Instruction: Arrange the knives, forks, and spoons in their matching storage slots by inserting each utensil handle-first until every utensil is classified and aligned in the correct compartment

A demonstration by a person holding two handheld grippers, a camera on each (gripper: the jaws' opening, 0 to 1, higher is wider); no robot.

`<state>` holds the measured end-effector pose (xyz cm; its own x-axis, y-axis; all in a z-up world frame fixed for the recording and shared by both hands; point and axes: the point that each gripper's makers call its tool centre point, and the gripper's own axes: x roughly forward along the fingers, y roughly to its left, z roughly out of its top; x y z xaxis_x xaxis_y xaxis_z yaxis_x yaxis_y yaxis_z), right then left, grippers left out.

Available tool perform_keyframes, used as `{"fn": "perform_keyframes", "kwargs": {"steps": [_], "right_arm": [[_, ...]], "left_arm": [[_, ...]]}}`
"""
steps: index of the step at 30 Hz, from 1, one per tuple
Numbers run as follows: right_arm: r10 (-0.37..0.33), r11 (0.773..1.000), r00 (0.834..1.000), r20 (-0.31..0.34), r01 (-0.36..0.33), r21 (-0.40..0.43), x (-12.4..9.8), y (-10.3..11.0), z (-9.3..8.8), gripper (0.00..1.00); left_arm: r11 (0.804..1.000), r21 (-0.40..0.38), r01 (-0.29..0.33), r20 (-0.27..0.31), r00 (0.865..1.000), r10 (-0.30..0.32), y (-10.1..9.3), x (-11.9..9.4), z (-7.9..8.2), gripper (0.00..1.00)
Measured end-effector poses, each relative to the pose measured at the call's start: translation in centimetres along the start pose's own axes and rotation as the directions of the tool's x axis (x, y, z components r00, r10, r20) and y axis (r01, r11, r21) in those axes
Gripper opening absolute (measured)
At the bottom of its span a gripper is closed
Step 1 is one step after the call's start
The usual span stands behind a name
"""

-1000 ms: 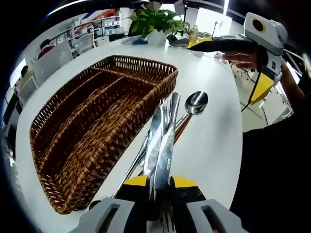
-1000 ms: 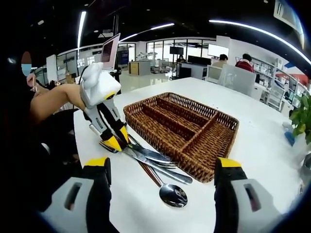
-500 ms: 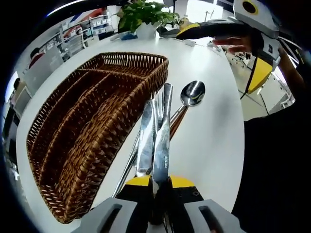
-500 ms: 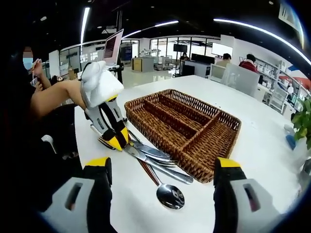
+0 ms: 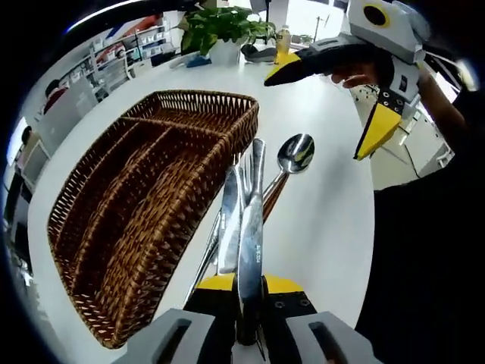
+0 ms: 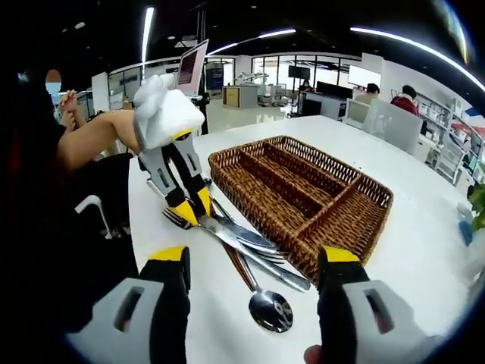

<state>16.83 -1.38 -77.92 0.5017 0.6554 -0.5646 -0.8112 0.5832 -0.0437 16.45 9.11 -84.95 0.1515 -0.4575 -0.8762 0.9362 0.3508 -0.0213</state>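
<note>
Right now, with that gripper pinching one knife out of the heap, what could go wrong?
The left gripper is shut on a knife that lies in a pile with another knife, a fork and a spoon. Lifting it may drag or scatter those neighbours. The pile sits tight against the wicker basket, so the knife's blade could catch the rim. The right gripper is open, so nothing steadies the rest.

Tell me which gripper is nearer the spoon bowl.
Right, as far as I can tell. The right gripper hovers open just above the spoon bowl; the left gripper is back at the handles, shut on a knife.
</note>
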Motion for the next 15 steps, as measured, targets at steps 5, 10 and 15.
{"fn": "perform_keyframes", "kwargs": {"steps": [5,10,15], "right_arm": [[0.065,0.995,0.997,-0.029,-0.067,-0.079,0.9,0.6,-0.3,0.49],[0.128,0.979,0.991,-0.049,-0.134,-0.153,1.6,1.2,-0.1,0.33],[0.179,0.964,0.982,-0.057,-0.186,-0.190,2.3,1.1,0.2,0.25]], "left_arm": [[1.000,0.026,-0.018,0.001,1.000,0.018,0.1,-0.7,0.3,0.11],[0.998,0.048,-0.033,0.000,0.999,0.033,0.2,-1.4,0.5,0.11],[0.997,0.066,-0.044,-0.008,0.999,0.045,0.2,-1.8,0.7,0.11]]}}
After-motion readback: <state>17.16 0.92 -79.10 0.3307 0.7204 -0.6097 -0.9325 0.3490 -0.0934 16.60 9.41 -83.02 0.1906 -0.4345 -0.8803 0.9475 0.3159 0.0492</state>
